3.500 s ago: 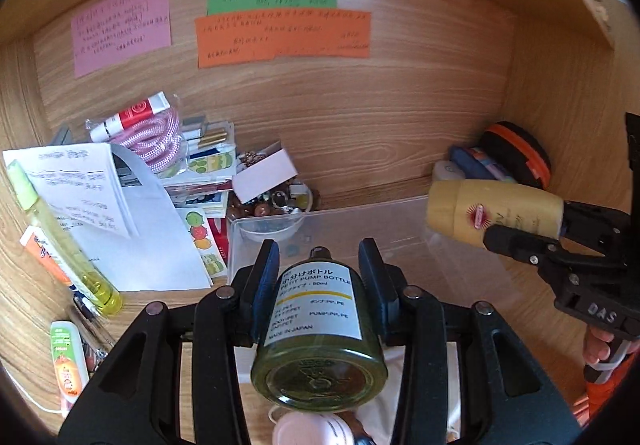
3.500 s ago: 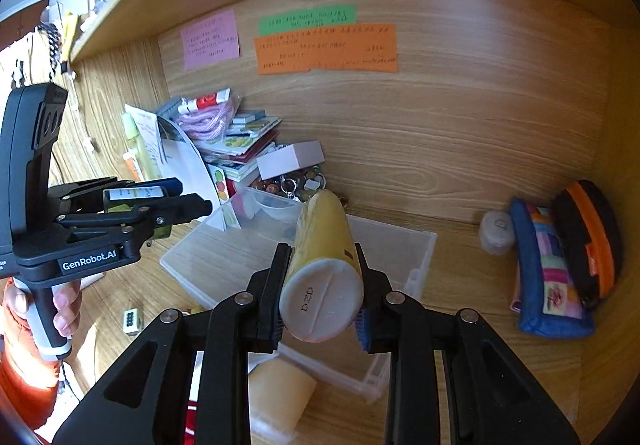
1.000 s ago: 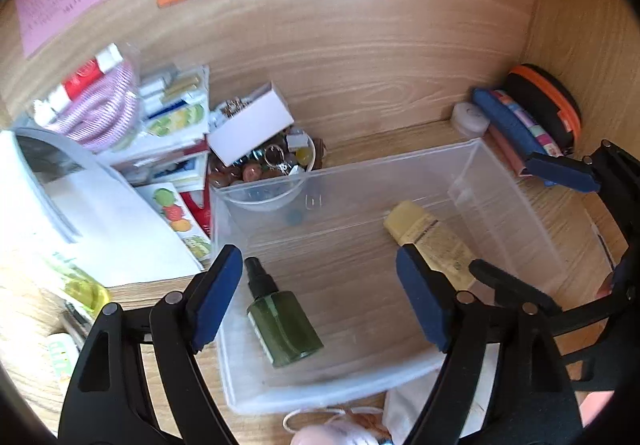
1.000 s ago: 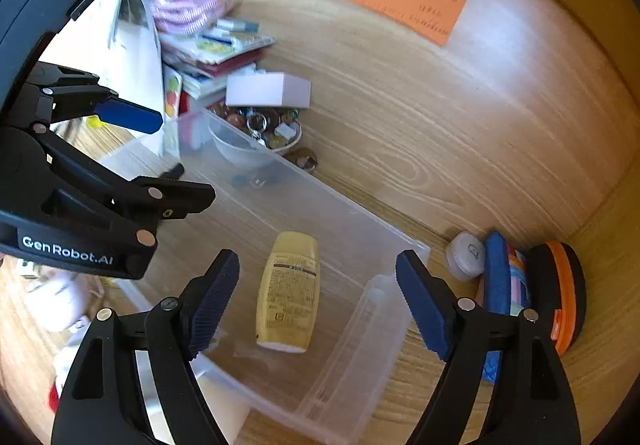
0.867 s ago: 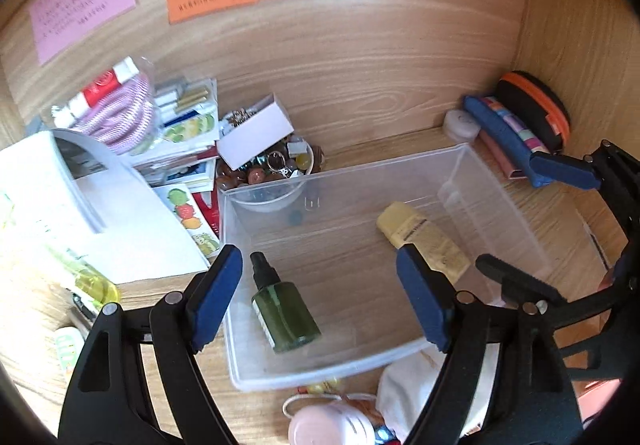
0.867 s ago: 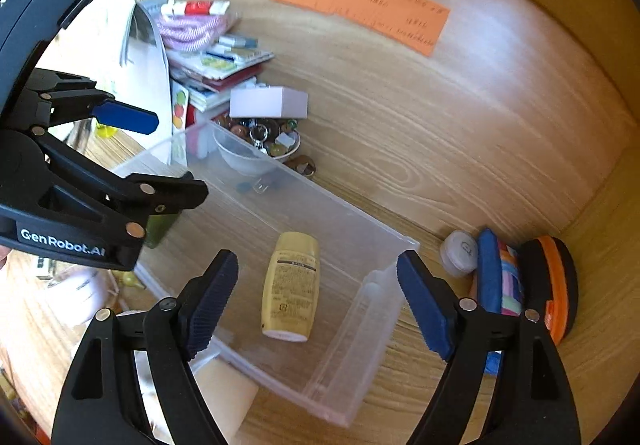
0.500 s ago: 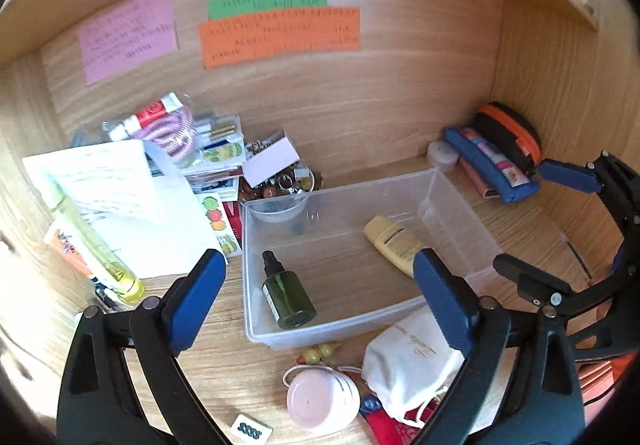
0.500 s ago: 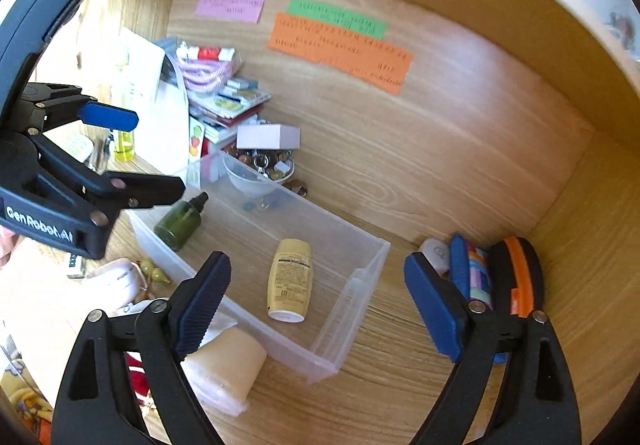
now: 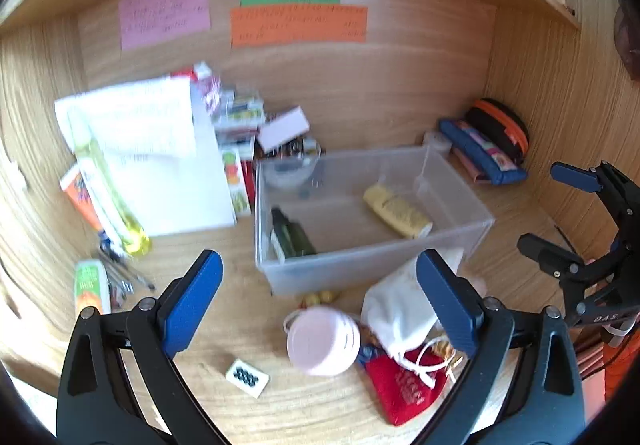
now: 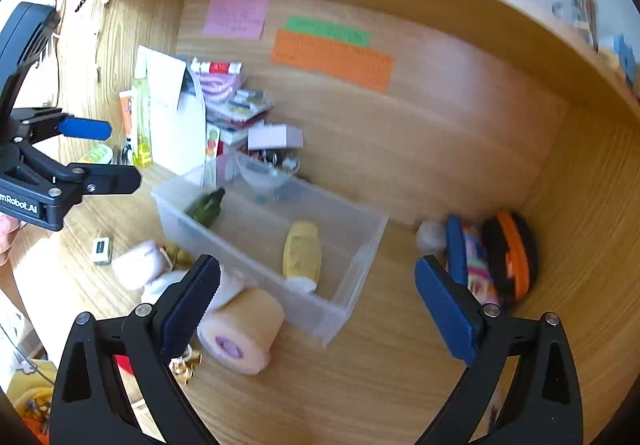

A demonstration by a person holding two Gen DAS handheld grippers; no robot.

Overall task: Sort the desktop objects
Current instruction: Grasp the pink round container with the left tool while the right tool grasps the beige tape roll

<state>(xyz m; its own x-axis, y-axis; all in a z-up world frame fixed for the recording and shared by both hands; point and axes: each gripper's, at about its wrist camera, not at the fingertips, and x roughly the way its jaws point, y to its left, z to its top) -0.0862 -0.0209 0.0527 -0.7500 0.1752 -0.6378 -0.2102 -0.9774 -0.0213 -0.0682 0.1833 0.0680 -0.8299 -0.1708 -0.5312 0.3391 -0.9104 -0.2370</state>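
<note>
Both grippers are pulling back from the clear plastic bin [image 9: 372,265], which was filling the views a second ago and is now sitting further off. The dark green spray bottle [image 9: 290,235] is lying at the bin's left end, the yellow tube [image 9: 396,211] toward its right end, well apart. The left gripper [image 9: 320,305] is hanging spread wide and empty; the right gripper [image 10: 316,305] likewise, gripping nothing. Near the desk's front edge, a round pink case [image 9: 323,341] is resting beside a white drawstring pouch [image 9: 400,309].
</note>
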